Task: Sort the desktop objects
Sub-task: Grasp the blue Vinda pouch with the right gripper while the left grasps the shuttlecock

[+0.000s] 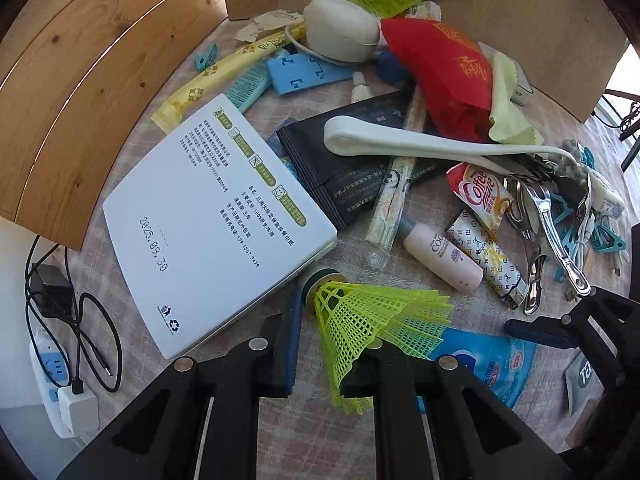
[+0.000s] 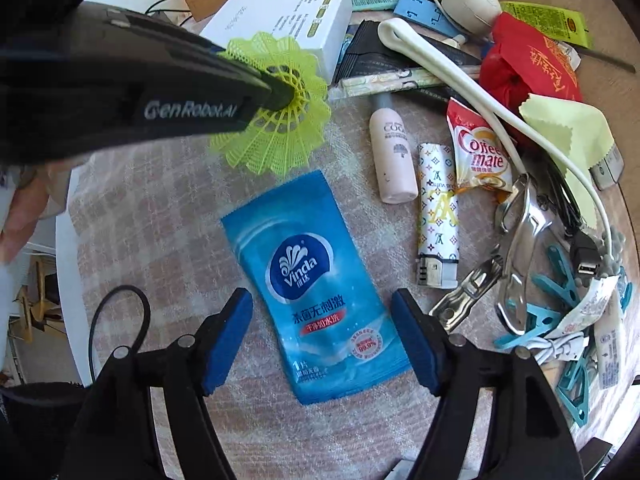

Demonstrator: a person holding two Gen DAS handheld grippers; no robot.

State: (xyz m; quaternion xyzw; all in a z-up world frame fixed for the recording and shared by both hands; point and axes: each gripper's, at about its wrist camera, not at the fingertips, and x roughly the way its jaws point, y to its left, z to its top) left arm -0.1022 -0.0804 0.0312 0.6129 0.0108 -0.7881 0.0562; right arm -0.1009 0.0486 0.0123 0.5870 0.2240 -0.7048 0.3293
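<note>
My left gripper (image 1: 332, 356) clamped on the yellow-green shuttlecock (image 1: 372, 320) just beyond the Vinda wipe packet (image 2: 316, 284), my right gripper (image 2: 320, 336) spread wide astride that packet, gripping nothing

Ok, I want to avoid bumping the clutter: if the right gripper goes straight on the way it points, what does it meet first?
Most likely the blue Vinda wet-wipe sachet, lying flat on the tablecloth between the open right gripper fingers. Nothing else appears to sit in that line, though depth is hard to judge.

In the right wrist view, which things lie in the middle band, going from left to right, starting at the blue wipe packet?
Blue wipe packet → pink bottle → patterned lighter → Coffee mate sachet → metal clips → teal clothes pegs.
</note>
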